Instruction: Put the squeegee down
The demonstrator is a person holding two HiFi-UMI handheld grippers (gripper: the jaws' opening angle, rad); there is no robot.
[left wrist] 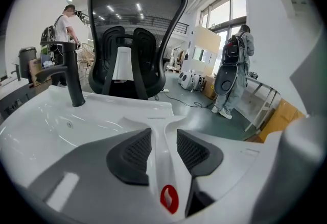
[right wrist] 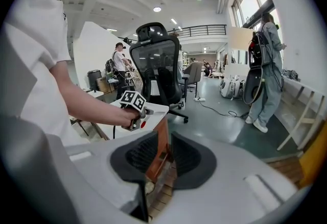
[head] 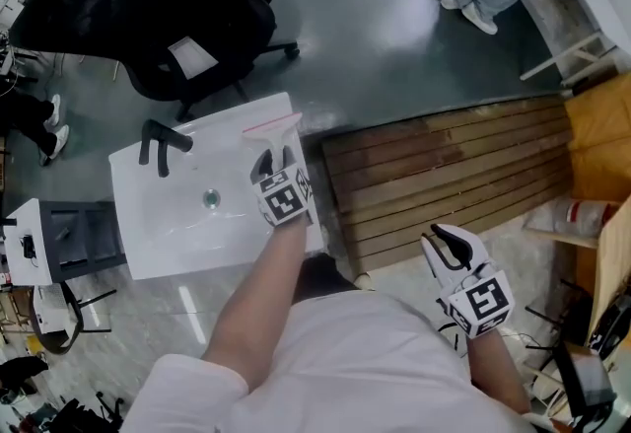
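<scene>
Left gripper (head: 277, 161) angled down — astride squeegee (head: 272, 130).

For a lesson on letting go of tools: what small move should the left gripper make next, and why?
Probably draw the left gripper straight back. Its jaws stand apart around the squeegee handle, and the squeegee appears to rest on the sink.

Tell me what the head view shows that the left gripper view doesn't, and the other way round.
Head view only: the right gripper and the person's arm. Left gripper view only: the squeegee handle lying between open jaws, with a red mark on it. Both: the squeegee, the left gripper, the white sink, the black tap, the office chair.
</scene>
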